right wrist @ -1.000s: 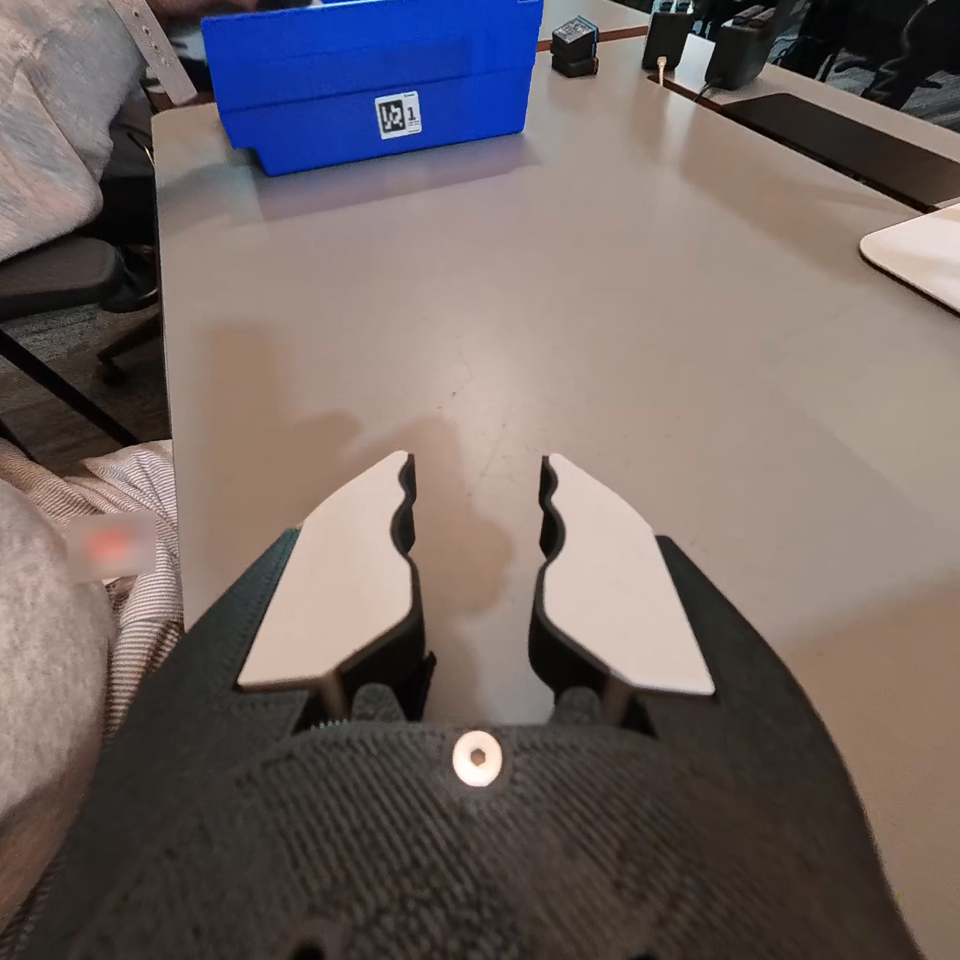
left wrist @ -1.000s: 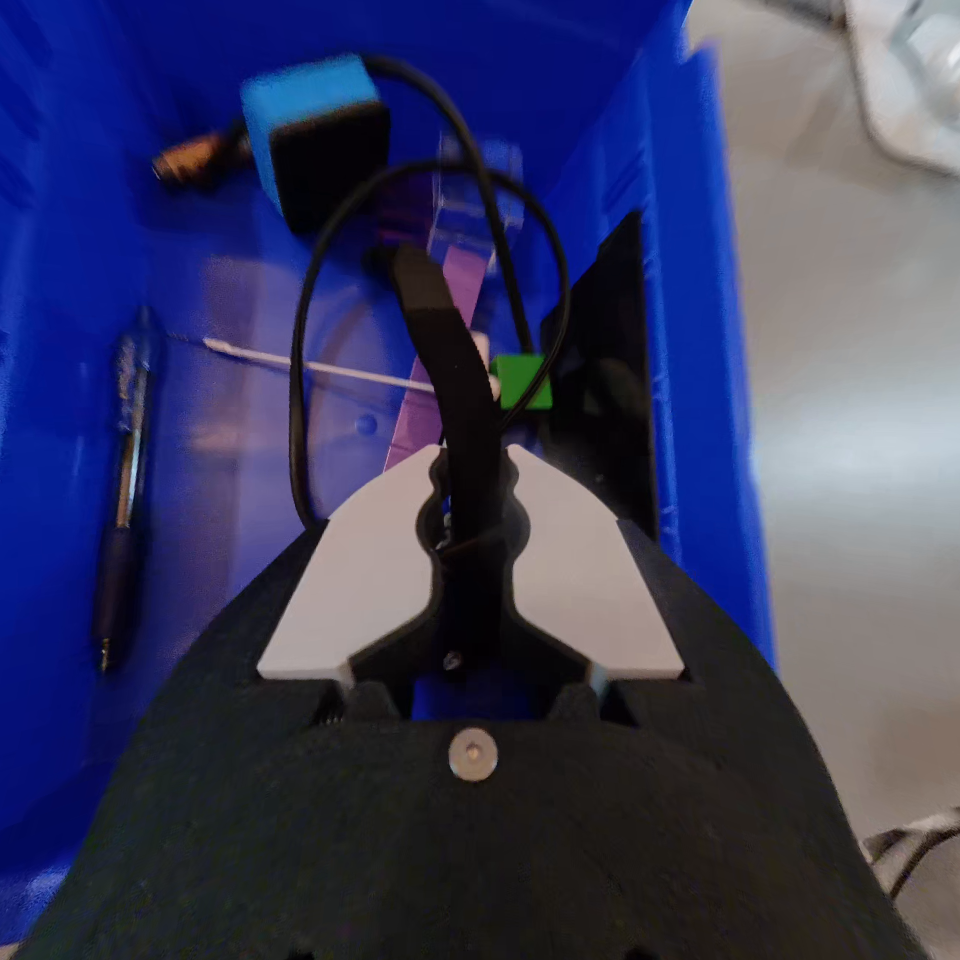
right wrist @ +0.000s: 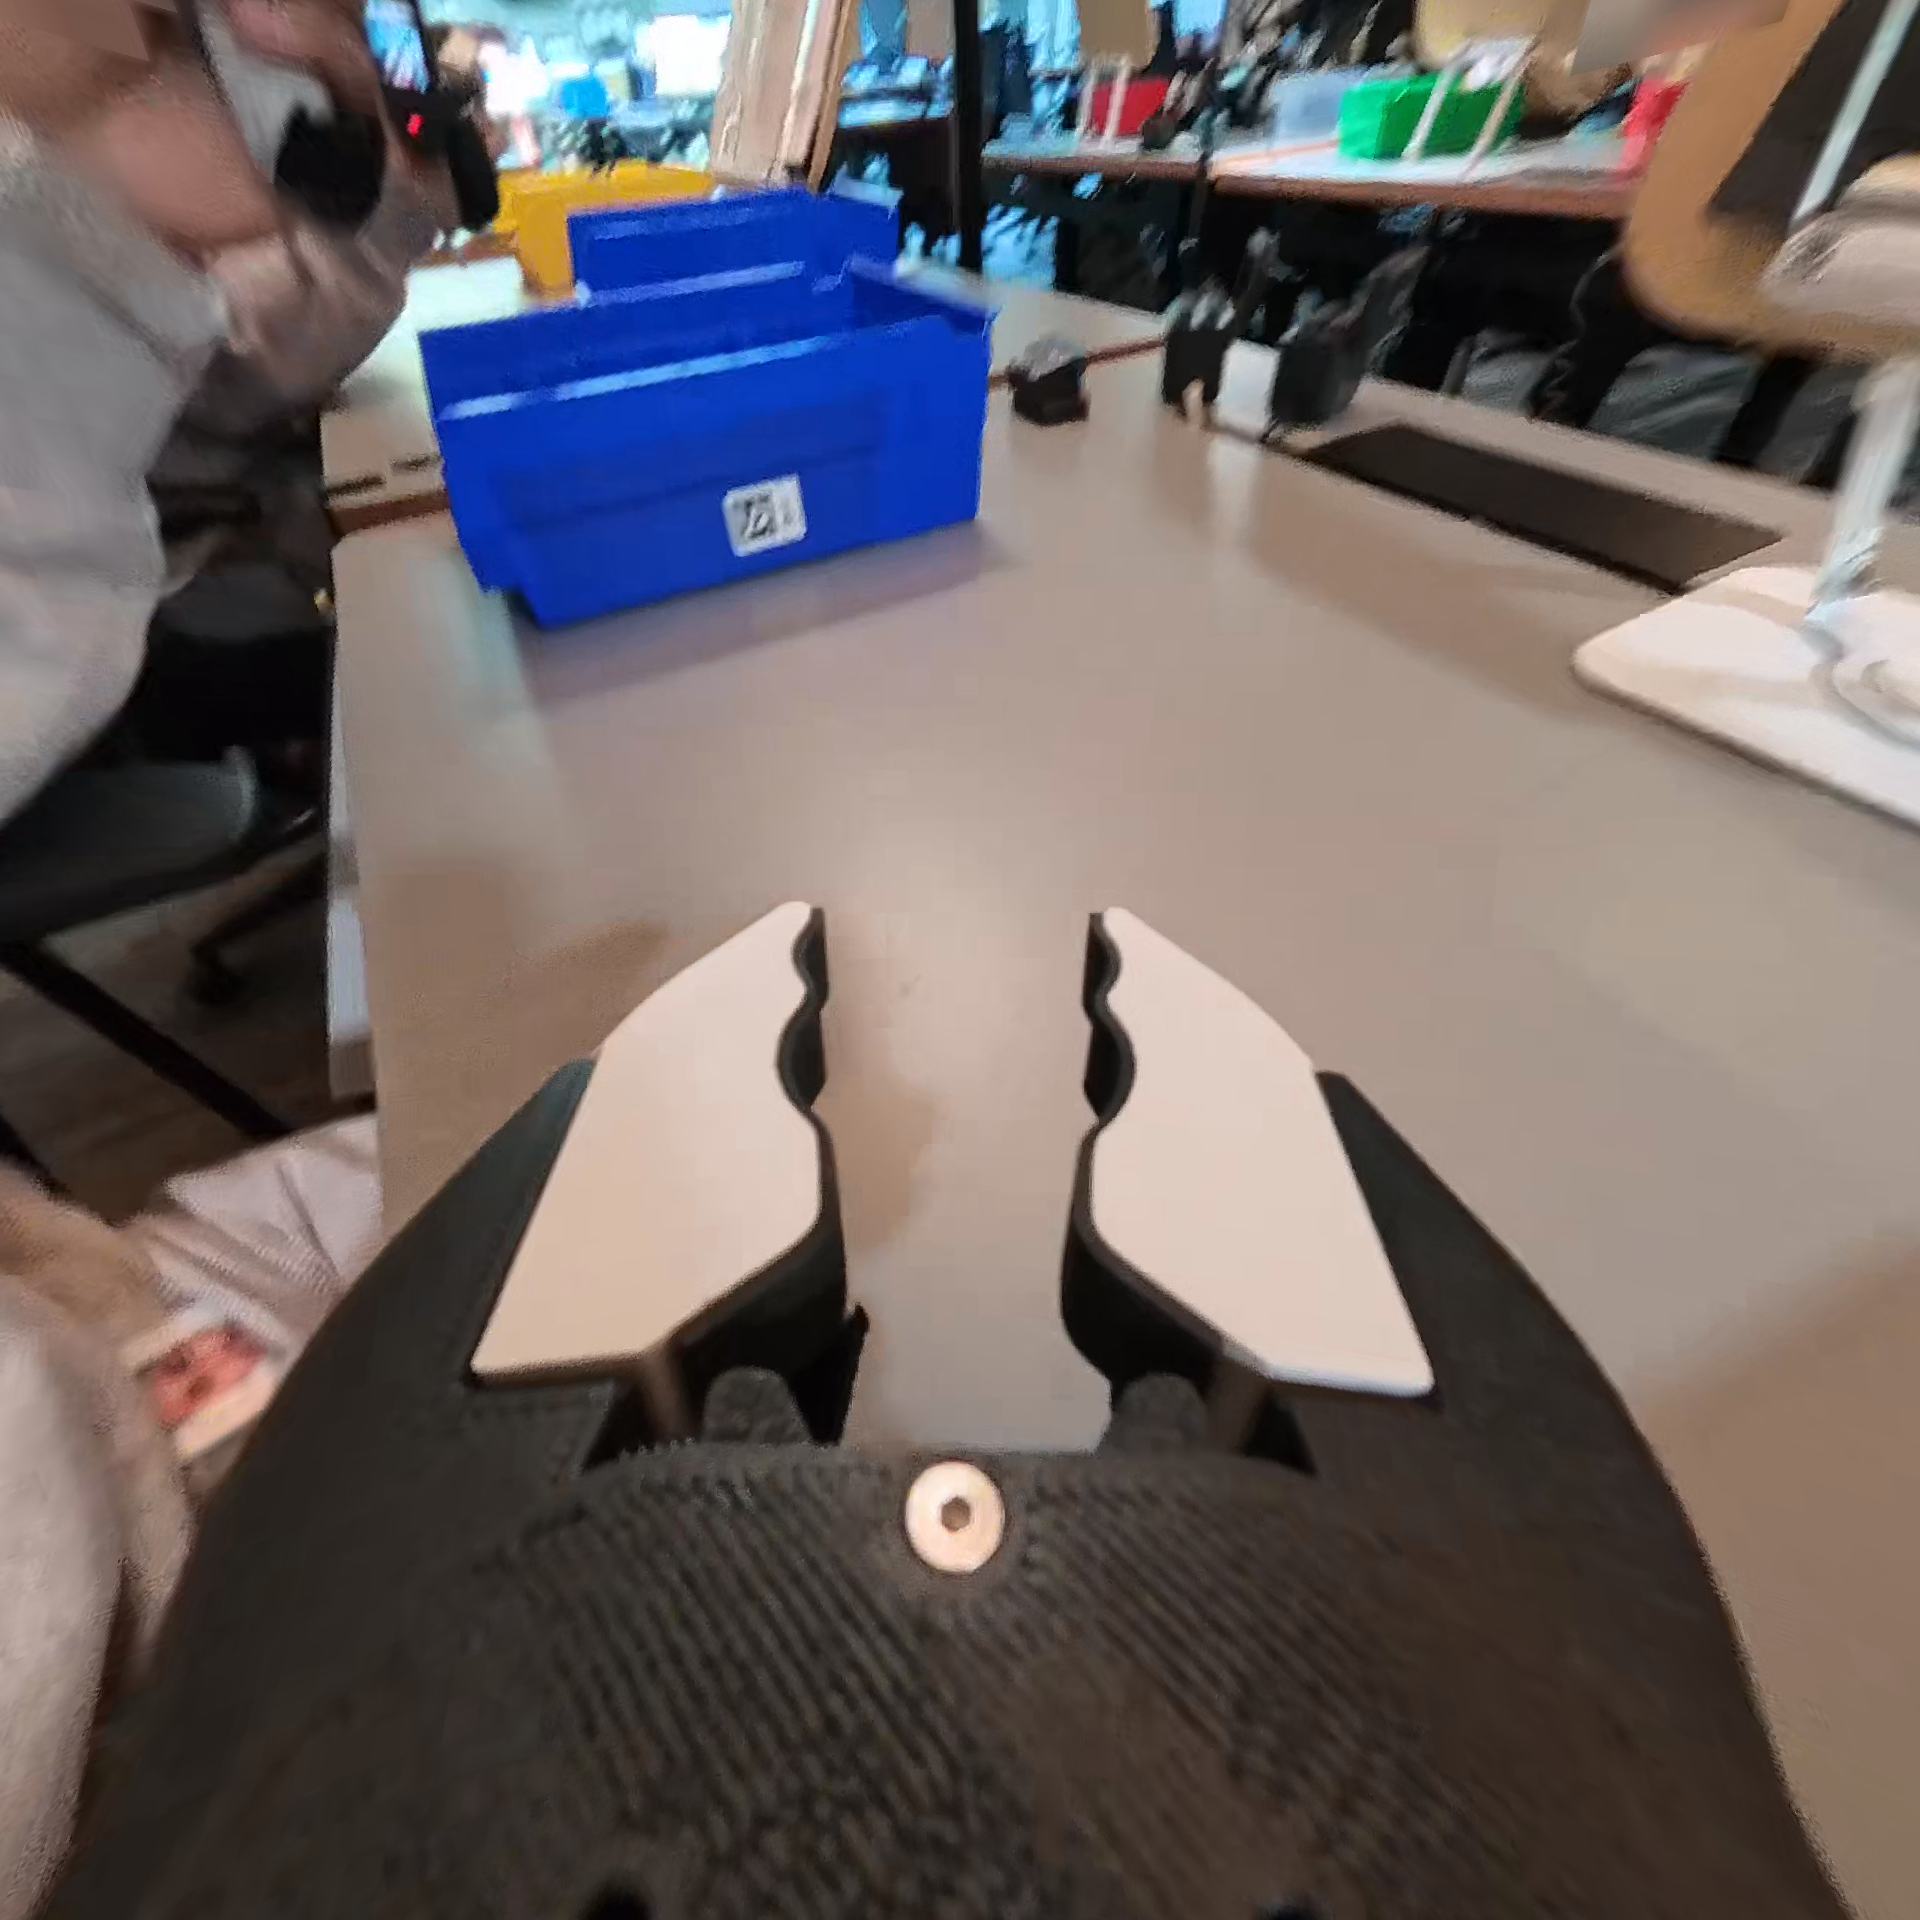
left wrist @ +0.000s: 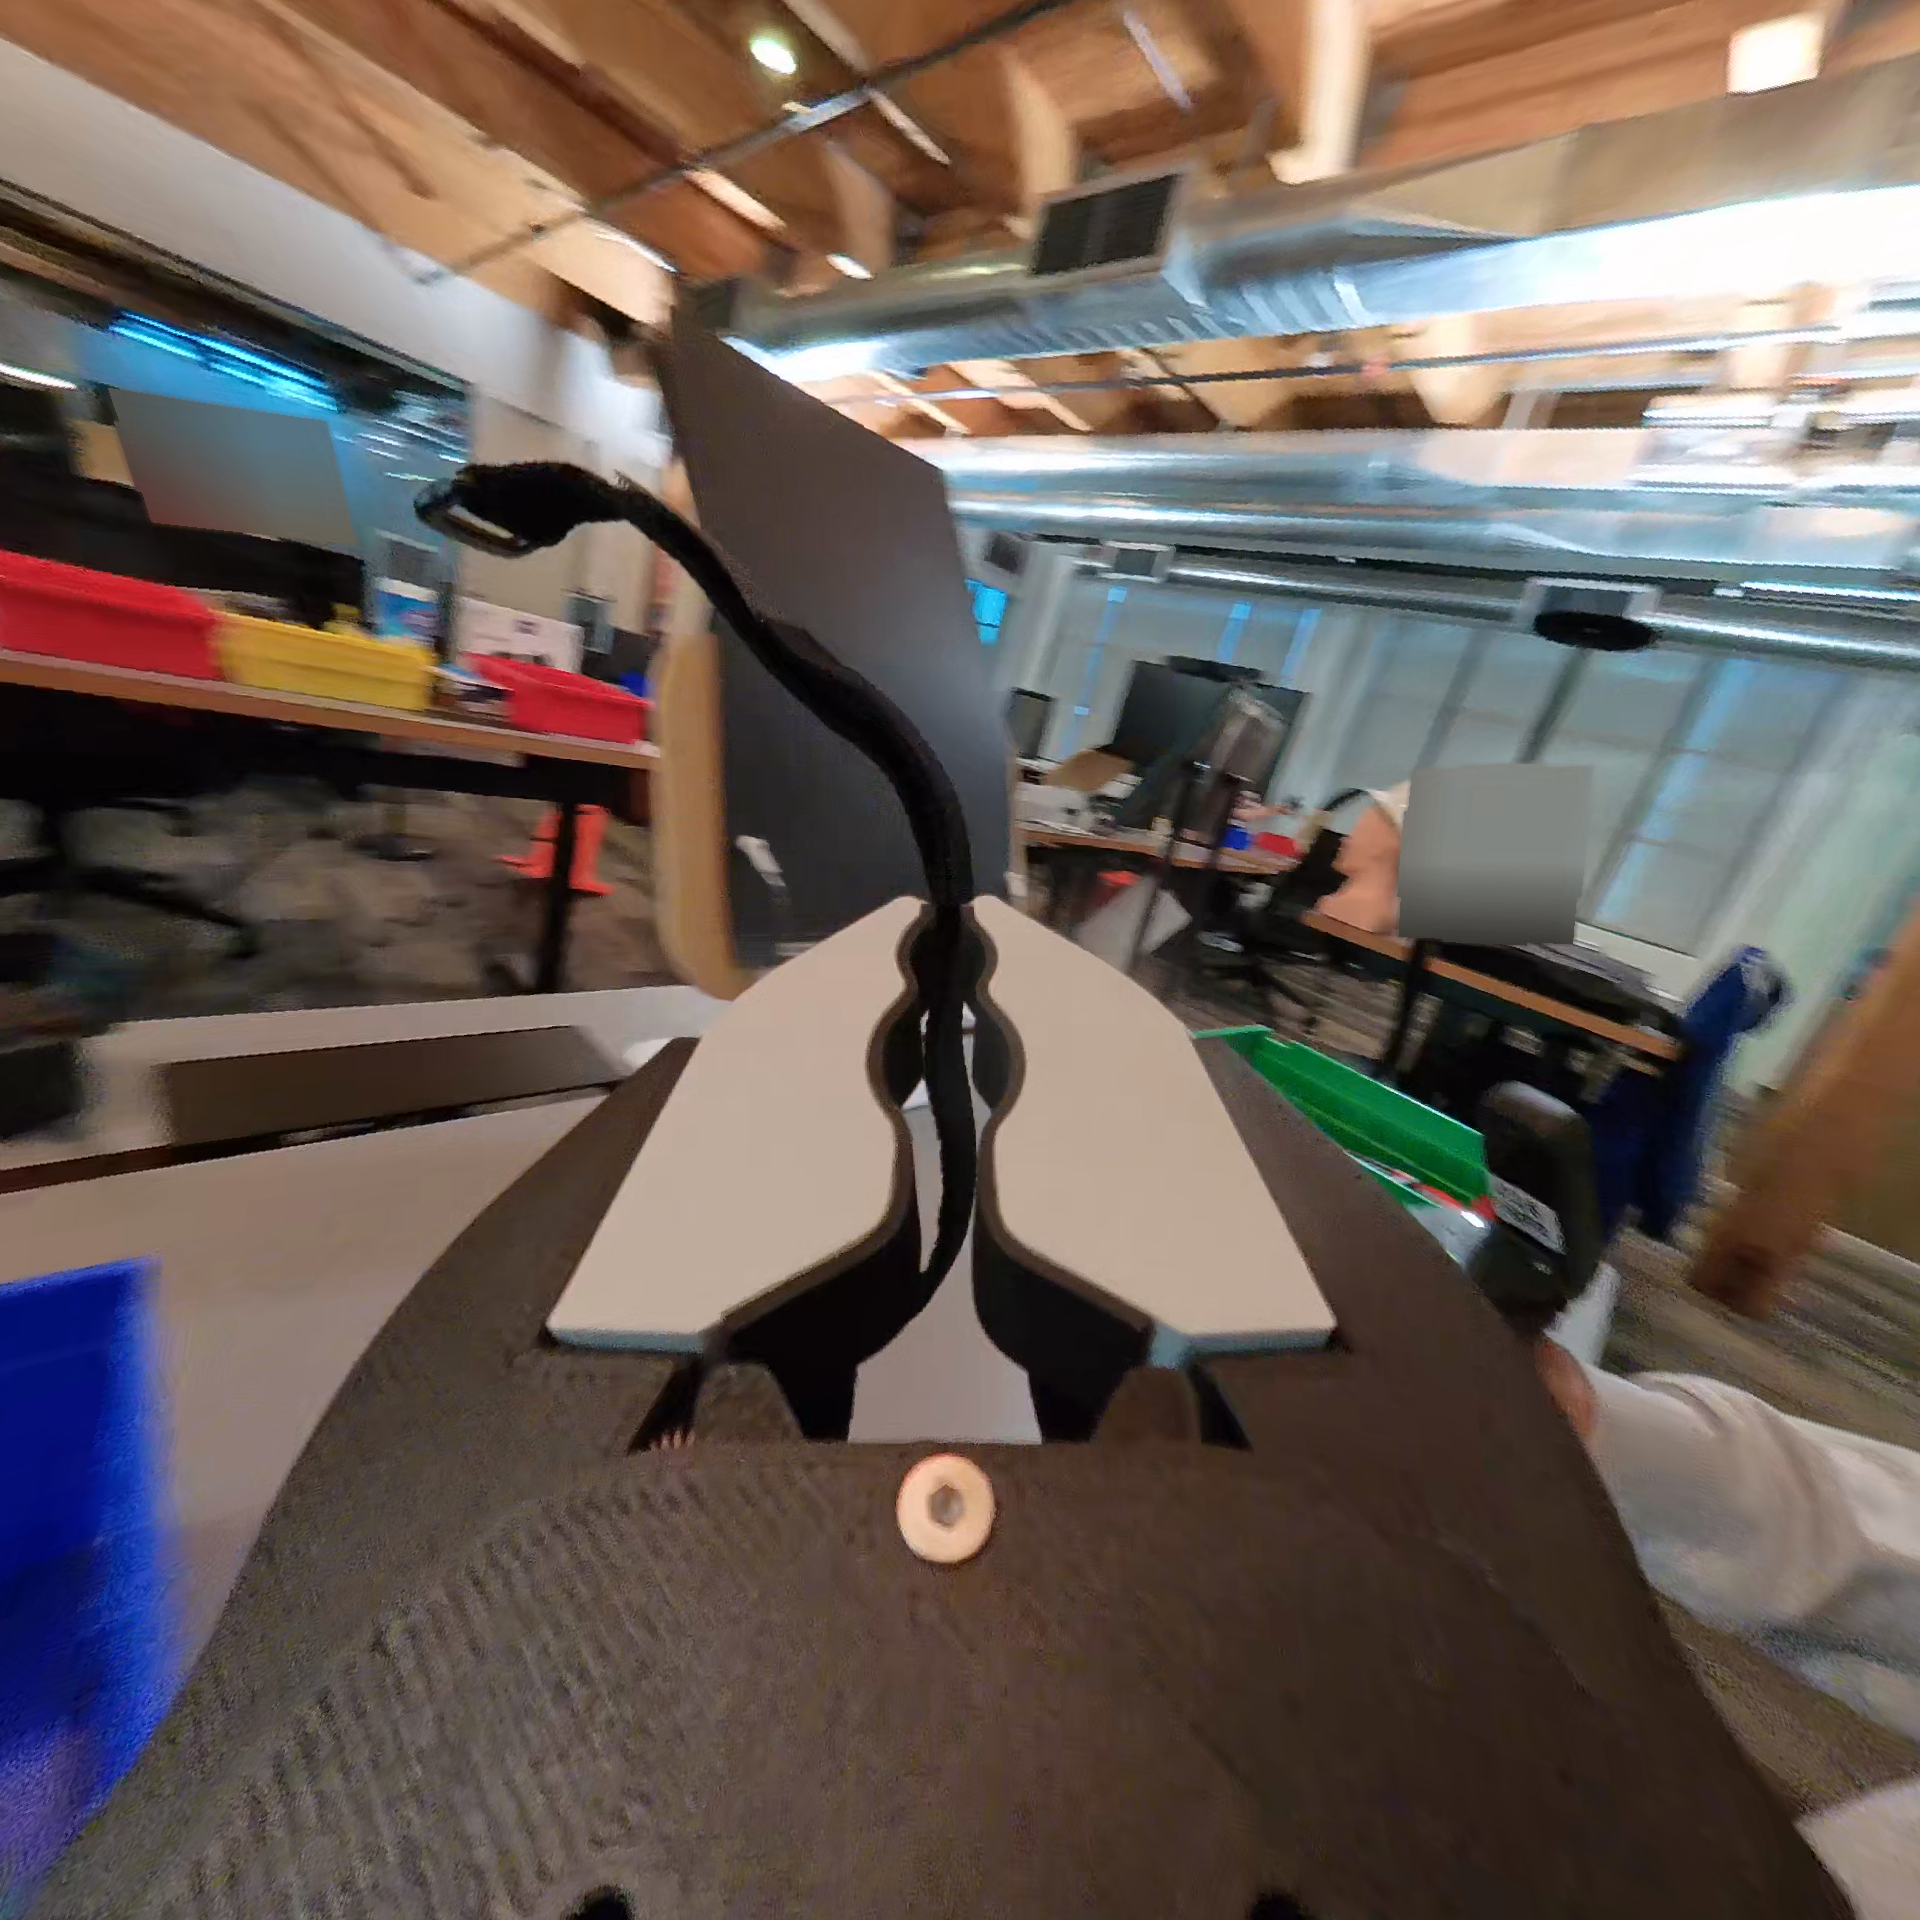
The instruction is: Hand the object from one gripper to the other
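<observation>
Black strap [left wrist: 831,686] now lifted out of bin [right wrist: 717,416], clamped in left tool [left wrist: 948,925], curling up-left. Right tool [right wrist: 954,935] empty, jaws apart, over tabletop [right wrist: 1299,790].

We count two grippers: left gripper [left wrist: 948,920], right gripper [right wrist: 954,925]. One fuzzy black strap [left wrist: 821,675]. Right wrist view: two stacked blue plastic bins [right wrist: 717,416], one yellow bin [right wrist: 540,223] behind them, one green bin [right wrist: 1423,114]. Left wrist view: two red trays [left wrist: 104,613], one yellow tray [left wrist: 327,660], one green tray [left wrist: 1361,1101].
</observation>
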### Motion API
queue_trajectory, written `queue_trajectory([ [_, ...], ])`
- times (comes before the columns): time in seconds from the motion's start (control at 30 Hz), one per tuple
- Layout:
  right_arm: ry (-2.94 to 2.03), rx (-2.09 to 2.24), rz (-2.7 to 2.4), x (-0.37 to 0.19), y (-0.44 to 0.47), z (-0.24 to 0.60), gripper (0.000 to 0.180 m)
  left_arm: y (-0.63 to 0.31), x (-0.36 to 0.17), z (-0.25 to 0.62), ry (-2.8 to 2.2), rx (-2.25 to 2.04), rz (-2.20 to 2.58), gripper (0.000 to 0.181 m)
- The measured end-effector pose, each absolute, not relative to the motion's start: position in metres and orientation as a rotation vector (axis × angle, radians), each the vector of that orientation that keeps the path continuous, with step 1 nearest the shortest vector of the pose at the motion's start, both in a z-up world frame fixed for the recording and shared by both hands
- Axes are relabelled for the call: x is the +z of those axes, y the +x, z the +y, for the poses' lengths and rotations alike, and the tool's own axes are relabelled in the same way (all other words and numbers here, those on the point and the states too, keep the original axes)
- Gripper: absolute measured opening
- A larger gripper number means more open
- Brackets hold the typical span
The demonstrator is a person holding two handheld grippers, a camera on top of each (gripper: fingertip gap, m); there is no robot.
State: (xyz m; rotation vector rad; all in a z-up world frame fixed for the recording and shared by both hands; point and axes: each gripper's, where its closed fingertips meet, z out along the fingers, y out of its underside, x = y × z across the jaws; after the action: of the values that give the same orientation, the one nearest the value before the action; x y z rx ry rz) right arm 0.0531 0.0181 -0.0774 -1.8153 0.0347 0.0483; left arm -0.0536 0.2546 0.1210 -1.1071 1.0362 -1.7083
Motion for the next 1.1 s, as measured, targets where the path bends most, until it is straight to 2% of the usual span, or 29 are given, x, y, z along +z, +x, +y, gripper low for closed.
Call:
queue_trajectory([
  [0.2, -1.509, 0.127, 0.142, -0.004, 0.07, 0.022, 0.052, 0.016, 0.051, 0.117, -1.06, -1.972, 1.287, 0.004],
  [0.27, -1.439, 0.246, 0.181, 0.0, 0.072, 0.018, 0.055, 0.024, 0.027, 0.073, -1.006, -2.083, 1.374, 0.003],
  [0.4, -1.389, 0.396, 0.174, -0.016, 0.067, 0.001, 0.047, 0.028, -0.016, 0.015, -0.95, -2.087, 1.589, 0.004],
  [0.57, -1.287, 0.669, 0.25, -0.013, 0.078, -0.004, 0.05, 0.025, -0.041, -0.009, -0.937, -2.103, 1.723, 0.003],
  [0.77, -1.378, 0.691, 0.289, -0.035, 0.08, 0.007, 0.045, 0.024, -0.051, -0.018, -0.908, -2.083, 1.802, 0.004],
  [0.8, -1.4, 0.674, 0.279, -0.037, 0.078, 0.007, 0.038, 0.023, -0.051, -0.02, -0.905, -2.081, 1.814, 0.003],
  [0.83, -1.408, 0.653, 0.268, -0.037, 0.076, 0.007, 0.021, 0.022, -0.053, -0.021, -0.908, -2.069, 1.83, 0.004],
  [0.93, -1.375, 0.618, 0.245, -0.029, 0.075, 0.003, 0.007, 0.023, -0.063, -0.022, -0.929, -2.024, 1.888, 0.005],
  [1.03, -1.354, 0.645, 0.243, -0.027, 0.076, 0.0, 0.005, 0.026, -0.066, -0.019, -0.965, -2.019, 1.882, 0.013],
  [1.1, -1.331, 0.668, 0.251, -0.025, 0.077, -0.001, 0.004, 0.028, -0.062, -0.015, -0.996, -2.06, 1.836, 0.028],
])
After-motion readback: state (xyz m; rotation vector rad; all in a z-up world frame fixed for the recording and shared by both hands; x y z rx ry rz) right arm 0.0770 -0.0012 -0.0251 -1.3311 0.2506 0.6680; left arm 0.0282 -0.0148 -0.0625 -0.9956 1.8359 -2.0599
